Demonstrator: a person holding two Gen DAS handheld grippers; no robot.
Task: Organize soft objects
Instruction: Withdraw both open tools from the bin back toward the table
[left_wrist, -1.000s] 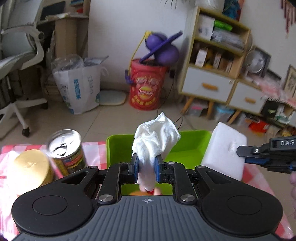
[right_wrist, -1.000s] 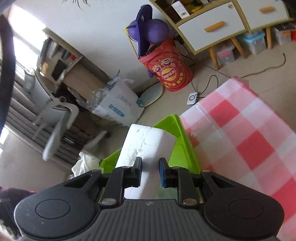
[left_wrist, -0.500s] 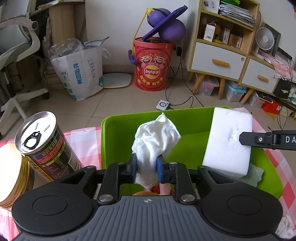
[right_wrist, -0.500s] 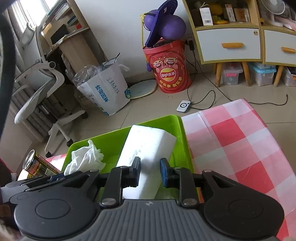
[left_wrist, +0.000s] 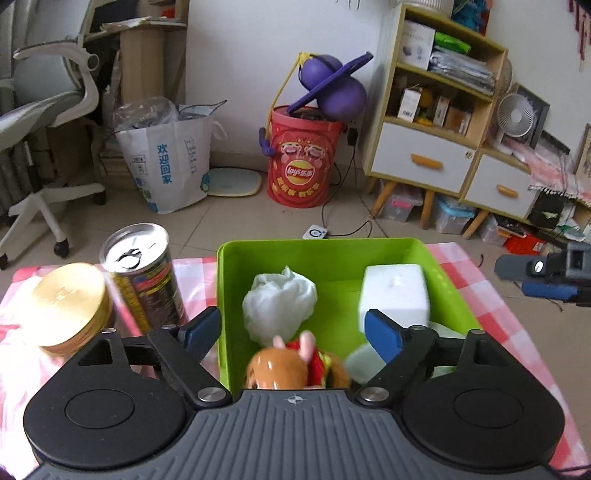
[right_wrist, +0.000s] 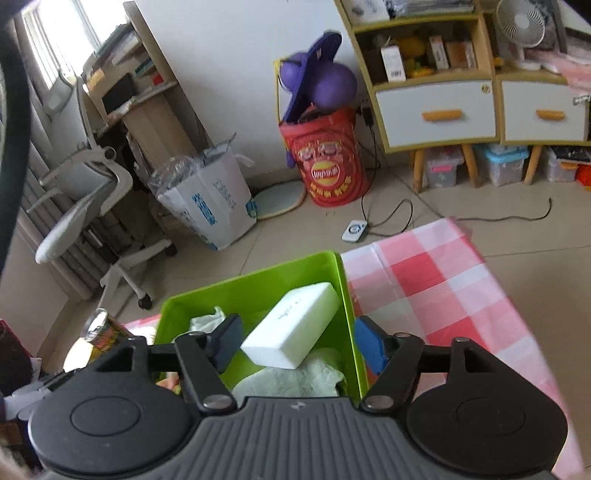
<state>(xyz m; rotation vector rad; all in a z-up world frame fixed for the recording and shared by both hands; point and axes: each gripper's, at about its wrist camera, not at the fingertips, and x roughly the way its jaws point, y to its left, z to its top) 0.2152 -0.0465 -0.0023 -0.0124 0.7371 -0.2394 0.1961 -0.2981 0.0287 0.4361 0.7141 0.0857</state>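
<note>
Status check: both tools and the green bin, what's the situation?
Left tool and right tool just opened, both empty. White cloth and foam block lie in green bin. Nothing blocking.

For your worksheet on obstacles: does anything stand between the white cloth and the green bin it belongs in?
Nothing visible does. The white cloth already lies inside the green bin, beside the foam block; the left gripper, jaws just opened, holds nothing.

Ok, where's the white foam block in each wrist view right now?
Left wrist: white foam block lies right of centre in the green bin, beside the white cloth.
Right wrist: block lies centre, tilted, in the bin.
Shared landmark: red snack barrel.
</note>
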